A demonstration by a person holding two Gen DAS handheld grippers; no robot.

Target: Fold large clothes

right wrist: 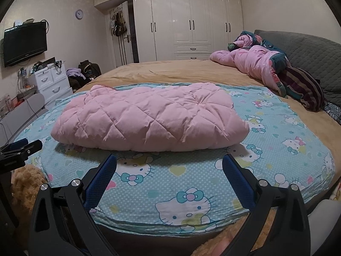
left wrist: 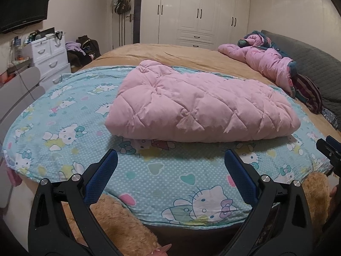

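A pink quilted padded garment (left wrist: 198,106) lies folded into a thick bundle on a light blue cartoon-cat sheet (left wrist: 70,132) spread on the bed. It also shows in the right wrist view (right wrist: 149,119), on the same sheet (right wrist: 277,132). My left gripper (left wrist: 170,155) is open and empty, just short of the bundle's near edge. My right gripper (right wrist: 169,160) is open and empty, also just short of the near edge. The right gripper shows at the far right of the left wrist view (left wrist: 329,149); the left gripper shows at the far left of the right wrist view (right wrist: 21,149).
A crumpled pink quilt (right wrist: 251,66) and dark striped cloth (right wrist: 304,89) lie by the grey headboard (right wrist: 309,51). White drawers (right wrist: 53,83) and a wall TV (right wrist: 24,42) stand left. A white wardrobe (right wrist: 191,25) fills the far wall. Tan fleece (left wrist: 119,219) hangs at the bed's near edge.
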